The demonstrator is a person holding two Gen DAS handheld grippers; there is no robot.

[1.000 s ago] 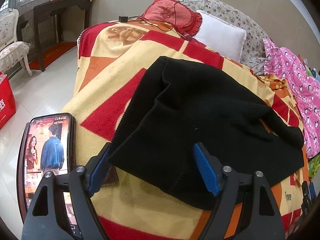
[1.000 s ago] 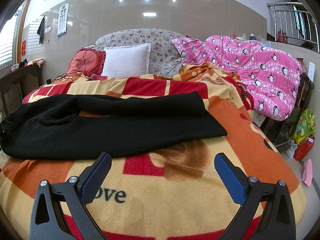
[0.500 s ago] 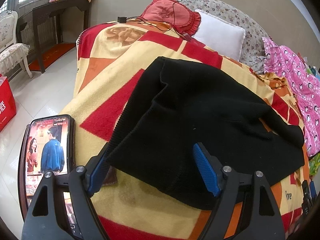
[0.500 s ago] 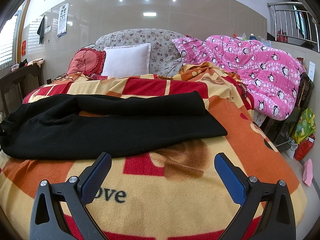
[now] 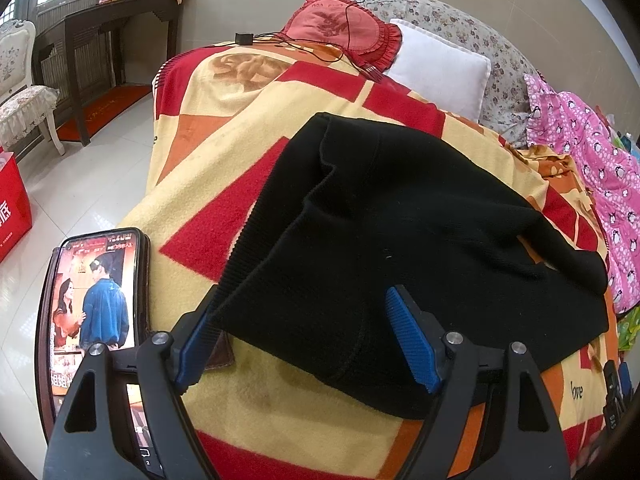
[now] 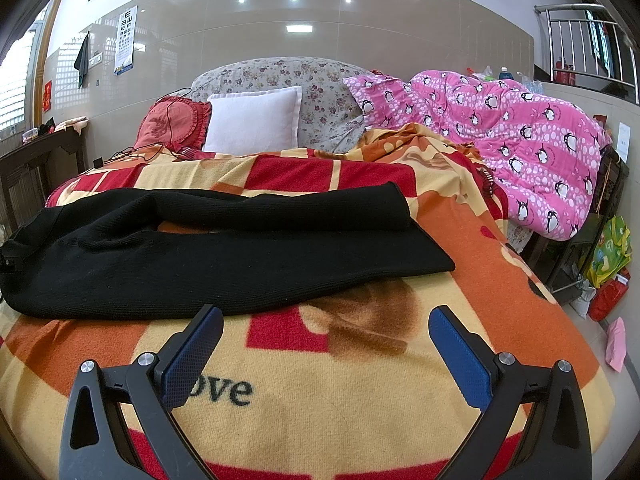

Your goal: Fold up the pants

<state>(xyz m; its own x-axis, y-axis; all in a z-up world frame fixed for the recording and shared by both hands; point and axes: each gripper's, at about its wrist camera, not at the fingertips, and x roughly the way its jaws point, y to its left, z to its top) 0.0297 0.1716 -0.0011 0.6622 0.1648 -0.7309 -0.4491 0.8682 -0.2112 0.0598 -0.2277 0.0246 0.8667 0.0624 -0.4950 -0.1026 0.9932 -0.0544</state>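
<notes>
Blanket (image 6: pixel 360 420), black pants (image 6: pixel 224 252) unmoved since before

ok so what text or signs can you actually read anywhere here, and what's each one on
"ove": black letters on the blanket, start hidden behind a finger of the right gripper.
Eye chart on the wall: rows too small to read.
Phone screen: captions too blurred.
Red bin: white character cut off.
</notes>
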